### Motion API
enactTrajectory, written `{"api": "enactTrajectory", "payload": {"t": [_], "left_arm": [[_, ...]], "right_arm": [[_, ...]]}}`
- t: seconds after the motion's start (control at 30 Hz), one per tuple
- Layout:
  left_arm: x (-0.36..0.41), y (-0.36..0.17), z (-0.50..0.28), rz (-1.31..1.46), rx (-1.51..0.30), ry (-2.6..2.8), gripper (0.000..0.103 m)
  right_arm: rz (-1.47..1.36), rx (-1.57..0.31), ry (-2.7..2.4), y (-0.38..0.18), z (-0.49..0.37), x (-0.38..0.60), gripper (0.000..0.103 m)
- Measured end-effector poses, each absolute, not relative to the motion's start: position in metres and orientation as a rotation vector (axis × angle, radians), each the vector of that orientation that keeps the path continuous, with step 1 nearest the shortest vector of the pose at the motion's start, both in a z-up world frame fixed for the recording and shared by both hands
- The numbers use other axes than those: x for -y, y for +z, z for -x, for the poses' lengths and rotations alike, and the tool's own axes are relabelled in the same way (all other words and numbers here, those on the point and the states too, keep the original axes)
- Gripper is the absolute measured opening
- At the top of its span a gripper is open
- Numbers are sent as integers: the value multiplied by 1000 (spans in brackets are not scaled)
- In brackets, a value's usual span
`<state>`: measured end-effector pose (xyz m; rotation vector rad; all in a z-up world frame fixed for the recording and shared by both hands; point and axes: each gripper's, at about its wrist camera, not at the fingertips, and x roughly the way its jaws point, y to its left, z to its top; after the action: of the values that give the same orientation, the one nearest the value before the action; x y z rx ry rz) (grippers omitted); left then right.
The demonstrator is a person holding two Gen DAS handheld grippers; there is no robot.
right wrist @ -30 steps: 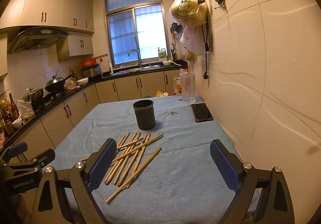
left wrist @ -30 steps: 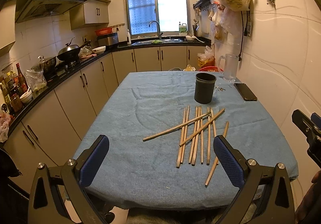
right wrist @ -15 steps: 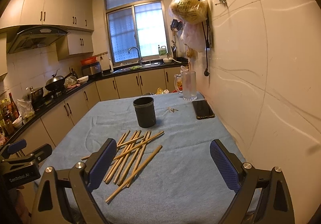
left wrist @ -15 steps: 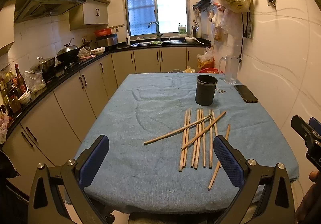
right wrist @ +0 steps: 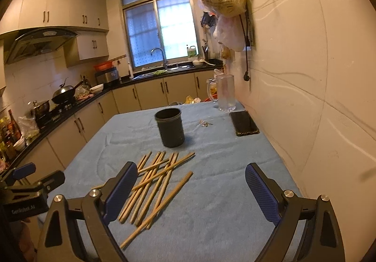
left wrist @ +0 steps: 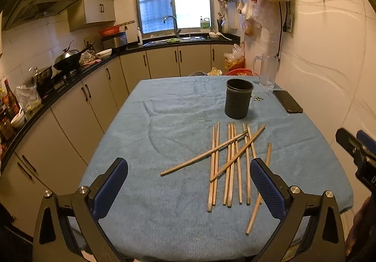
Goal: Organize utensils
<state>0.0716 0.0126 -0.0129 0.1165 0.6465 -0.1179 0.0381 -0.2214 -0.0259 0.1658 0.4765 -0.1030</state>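
A kitchen table under a blue towel cloth (left wrist: 164,226) fills the scene, its far right corner against the wall. On that far side stand a clear glass pitcher (right wrist: 225,92), a dark phone (right wrist: 244,123) lying flat, and, nearer the middle, the dark cylindrical holder (left wrist: 238,102), upright with nothing visible inside it. Just in front of the holder lie the wooden chopsticks (left wrist: 229,163), loose on the cloth: most run roughly parallel toward the holder, two cross them at a slant, and one lies apart on the right. The left gripper (left wrist: 188,184) hovers above the near edge of the table, its blue-padded fingers spread wide and empty, the bundle just ahead and slightly to its right. The right gripper (right wrist: 188,188) is likewise spread wide and empty, with the bundle's near ends beside its left finger. The step in hand appears to be the approach, with no chopstick yet lifted. The next move probably calls for lowering one gripper onto a single stick, the outlying one being easiest, closing across its thin shaft, then tipping it upright into the holder.
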Motion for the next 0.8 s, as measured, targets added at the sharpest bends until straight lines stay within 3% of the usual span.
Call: {"api": "enactTrajectory", "payload": {"t": [0.23,0.8], "left_arm": [[1,-16,-107,-155,-667,-177,103],[31,-50,-188,-203,-789,-405,101]], "right_arm": [[-201,-552,-102,-32,-81,234,94],[-287,-682,-47,-66,-161,245,76]]}}
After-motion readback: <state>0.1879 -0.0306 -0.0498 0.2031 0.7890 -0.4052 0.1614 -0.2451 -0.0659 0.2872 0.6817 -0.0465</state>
